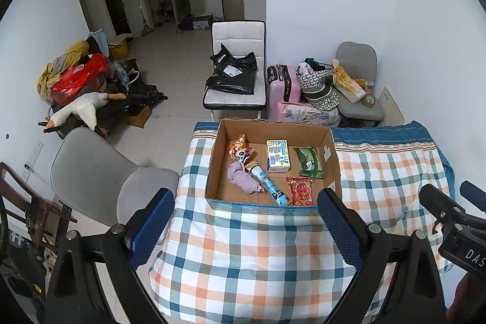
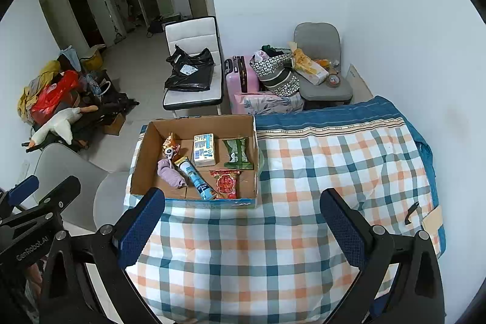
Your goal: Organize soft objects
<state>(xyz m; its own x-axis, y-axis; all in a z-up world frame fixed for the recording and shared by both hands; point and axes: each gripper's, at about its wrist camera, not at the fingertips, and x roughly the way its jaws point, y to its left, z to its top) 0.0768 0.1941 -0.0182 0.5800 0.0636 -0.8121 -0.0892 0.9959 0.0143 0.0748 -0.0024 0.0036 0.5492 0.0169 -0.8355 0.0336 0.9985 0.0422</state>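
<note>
An open cardboard box (image 1: 331, 151) (image 2: 142, 160) stands on a table under a checked cloth (image 1: 243, 257) (image 2: 319, 172). Inside lie a lilac rolled cloth (image 1: 244, 179) (image 2: 170, 173), a blue tube (image 1: 268, 185) (image 2: 196, 179), a tissue pack (image 1: 278, 155) (image 2: 204, 149), a green packet (image 1: 309, 162) (image 2: 238, 154), a red packet (image 1: 300, 191) (image 2: 226, 183) and an orange snack bag (image 1: 240, 148) (image 2: 170, 148). My left gripper (image 1: 246, 230) hangs open over the cloth in front of the box, nothing between its blue pads. My right gripper (image 2: 243, 230) is open and empty, to the right of the box's near corner.
A grey chair (image 1: 100, 175) stands left of the table. Behind it are a white chair with a black bag (image 1: 234, 72), a pink suitcase (image 1: 282, 87), bags on a grey chair (image 1: 358, 99), and a pile with a plush goose (image 1: 82, 108) against the left wall.
</note>
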